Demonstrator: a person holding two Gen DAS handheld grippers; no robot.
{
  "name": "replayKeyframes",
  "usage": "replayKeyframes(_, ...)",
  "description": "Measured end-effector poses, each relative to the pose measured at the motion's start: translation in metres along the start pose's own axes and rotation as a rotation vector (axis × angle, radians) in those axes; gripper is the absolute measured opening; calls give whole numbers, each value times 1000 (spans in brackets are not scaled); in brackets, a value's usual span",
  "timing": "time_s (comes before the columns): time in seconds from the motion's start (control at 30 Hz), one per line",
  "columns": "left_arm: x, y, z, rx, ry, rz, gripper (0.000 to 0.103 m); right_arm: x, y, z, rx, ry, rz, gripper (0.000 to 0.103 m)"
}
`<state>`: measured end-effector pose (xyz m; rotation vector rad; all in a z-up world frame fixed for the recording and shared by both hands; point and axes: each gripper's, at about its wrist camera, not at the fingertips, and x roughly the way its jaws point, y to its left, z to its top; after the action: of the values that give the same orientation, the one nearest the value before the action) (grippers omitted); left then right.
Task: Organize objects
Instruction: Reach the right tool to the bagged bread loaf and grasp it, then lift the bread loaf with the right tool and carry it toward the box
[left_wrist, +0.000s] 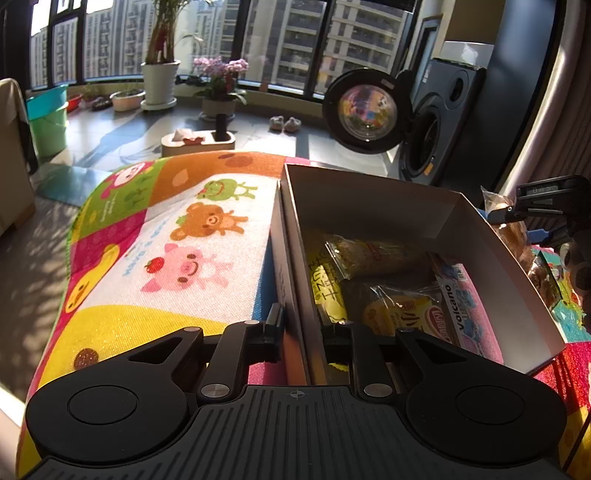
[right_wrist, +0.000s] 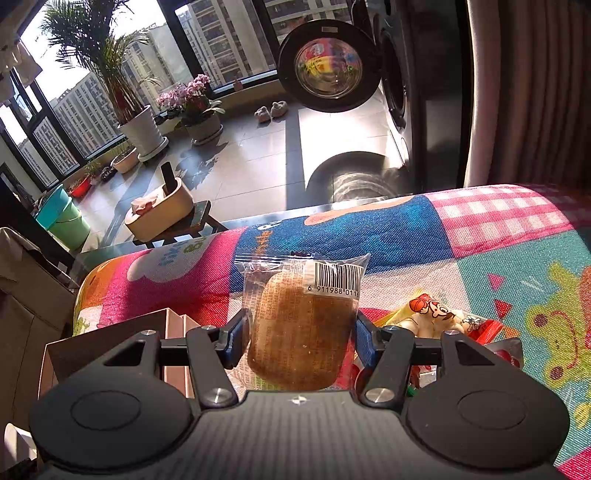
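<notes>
The left gripper (left_wrist: 298, 325) is sitting at the bottom centre of its frame, its fingers clenching the near left wall of the box (left_wrist: 369, 199), one finger outside and one inside. The box is lying open on the mat (left_wrist: 166, 236), filling the centre right of the frame. Inside it, snack packs are lying together: a yellow pack (left_wrist: 325, 284) along the left wall, a clear bag (left_wrist: 369, 251) above it, and a pink pack (left_wrist: 469, 306) marked "Volcano" toward the right wall.

At the right edge of that frame, beyond the box wall, the right gripper (left_wrist: 513, 214) is showing with a wrapped bun (left_wrist: 498, 206) at its tip.

In the right wrist view, the right gripper (right_wrist: 299, 336) is grasping the bun (right_wrist: 299, 328) at the centre of the frame, blue pads (right_wrist: 364, 343) pressing its sides; the wrapper's barcode is facing up at the upper right of the bun. The bun is hanging above the mat (right_wrist: 517, 258). More snacks (right_wrist: 432, 314) are lying on the mat just right of it. A corner of the box (right_wrist: 110, 332) is showing at the lower left.
</notes>
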<state>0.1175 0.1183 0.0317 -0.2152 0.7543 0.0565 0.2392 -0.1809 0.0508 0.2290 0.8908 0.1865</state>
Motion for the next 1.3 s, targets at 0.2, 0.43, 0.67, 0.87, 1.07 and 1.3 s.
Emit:
replayKeyframes(0.2,-1,-1,-1,1,-6,7,19,-85,-9,-43,-113,-61,8,57)
replayKeyframes(0.43,-1,-3,-1,4,-9,25,18,-139,-30,-107,-158,-14,-23,57)
replayKeyframes(0.67,-1,-4,-2,3,-11,34,17,-133,-34,-173,-193,78,-47,57)
replayKeyframes(0.87,-1,-4,-1,14,-6,33,17,-135,-31,-178,-212,34,-52,74)
replayKeyframes(1.07,-2,-4,-2,8,-8,33,17,-142,-36,-125,-233,-102,-85,86)
replayKeyframes(1.3,-2,-3,-2,6,-3,26,18,-100,-61,-64,-30,-99,-104,88)
